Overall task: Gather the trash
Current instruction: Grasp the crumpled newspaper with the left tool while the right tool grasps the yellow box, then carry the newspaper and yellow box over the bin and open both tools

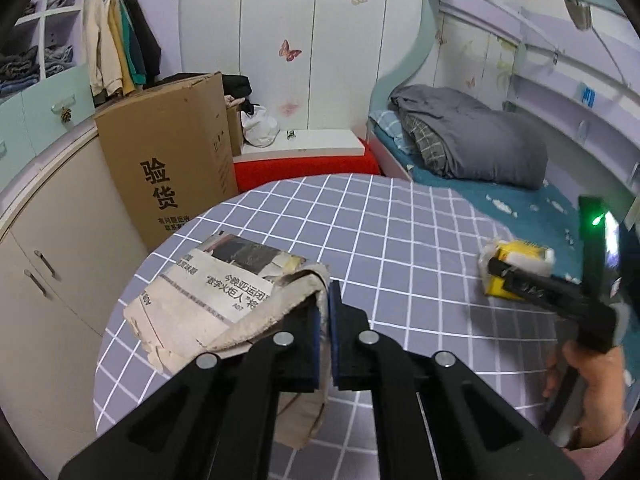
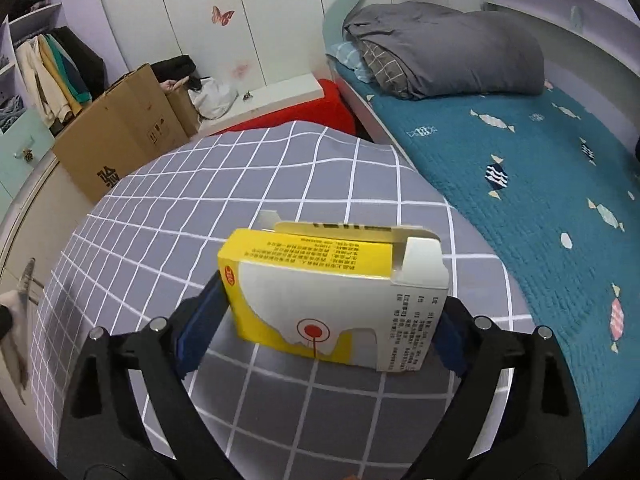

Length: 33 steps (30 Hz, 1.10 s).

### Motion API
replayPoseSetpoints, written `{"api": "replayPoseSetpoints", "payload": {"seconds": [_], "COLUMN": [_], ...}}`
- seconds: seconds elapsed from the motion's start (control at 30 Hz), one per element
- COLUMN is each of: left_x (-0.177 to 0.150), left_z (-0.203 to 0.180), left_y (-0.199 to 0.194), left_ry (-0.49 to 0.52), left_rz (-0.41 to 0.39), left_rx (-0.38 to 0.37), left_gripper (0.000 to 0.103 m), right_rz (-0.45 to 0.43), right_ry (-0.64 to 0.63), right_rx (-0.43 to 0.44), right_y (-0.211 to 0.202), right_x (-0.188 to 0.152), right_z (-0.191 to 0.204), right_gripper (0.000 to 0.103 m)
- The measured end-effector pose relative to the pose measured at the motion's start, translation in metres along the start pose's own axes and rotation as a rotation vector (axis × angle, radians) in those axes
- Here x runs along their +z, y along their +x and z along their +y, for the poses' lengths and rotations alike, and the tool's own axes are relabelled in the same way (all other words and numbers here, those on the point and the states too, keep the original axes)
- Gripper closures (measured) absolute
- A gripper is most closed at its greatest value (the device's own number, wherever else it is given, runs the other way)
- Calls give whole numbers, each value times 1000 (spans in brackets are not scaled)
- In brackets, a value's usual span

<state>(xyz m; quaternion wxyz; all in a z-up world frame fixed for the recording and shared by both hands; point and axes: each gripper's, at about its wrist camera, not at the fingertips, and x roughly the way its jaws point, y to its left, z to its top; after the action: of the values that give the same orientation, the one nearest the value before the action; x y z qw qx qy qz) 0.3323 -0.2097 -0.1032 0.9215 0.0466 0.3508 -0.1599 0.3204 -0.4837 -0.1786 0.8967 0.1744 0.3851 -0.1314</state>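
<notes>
My left gripper [image 1: 329, 304] is shut on a crumpled, folded newspaper [image 1: 208, 296], pinching its edge above the grey checked tablecloth [image 1: 400, 240]. My right gripper [image 2: 332, 320] is shut on a yellow and white cardboard box [image 2: 332, 300] with an open top flap, held just above the cloth [image 2: 200, 200]. In the left wrist view the right gripper [image 1: 500, 276] and the box [image 1: 520, 256] show at the right edge of the table, with the person's hand behind them.
A large brown cardboard box [image 1: 168, 160] stands left of the table beside beige cabinets [image 1: 48, 260]. A red-covered low stand [image 1: 304, 164] is behind the table. A bed with a teal cover [image 2: 520, 184] and grey duvet [image 2: 448, 48] lies to the right.
</notes>
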Motion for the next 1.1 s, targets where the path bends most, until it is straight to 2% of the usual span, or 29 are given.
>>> {"api": "replayPoseSetpoints", "payload": {"seconds": [0.23,0.33,0.47,0.57,0.73,0.93,1.1], "left_x": [-9,-15,-25,-40,-80,-138,-195], "left_z": [22,43,83,121,211,329,414], "left_y": [-39,-59,-88,-108,-122,-123,-104], "left_ry": [-62,-90,-140,-175,-287,-460,-599], "left_rz": [-21,-27,-54,-68,-51,-20,36], "left_rx": [-9,1,16,40,87,163,206], "left_gripper": [99,99,99,99,99,99,99], "right_rz": [-42,-62,-84,-69,6,85,136], "right_ry": [-30,-68,-146,-208,-309,-431,-531], "right_rx": [129,216,343,444,587,648,628], "right_y": [-35,-61,-99,-118,-128,-119,-84], "right_x": [-14,-24,-45,-66,-116,-179,-233], "right_z": [25,57,120,178,287,402,474], "right_gripper": [15,15,15,15,15,15,15]}}
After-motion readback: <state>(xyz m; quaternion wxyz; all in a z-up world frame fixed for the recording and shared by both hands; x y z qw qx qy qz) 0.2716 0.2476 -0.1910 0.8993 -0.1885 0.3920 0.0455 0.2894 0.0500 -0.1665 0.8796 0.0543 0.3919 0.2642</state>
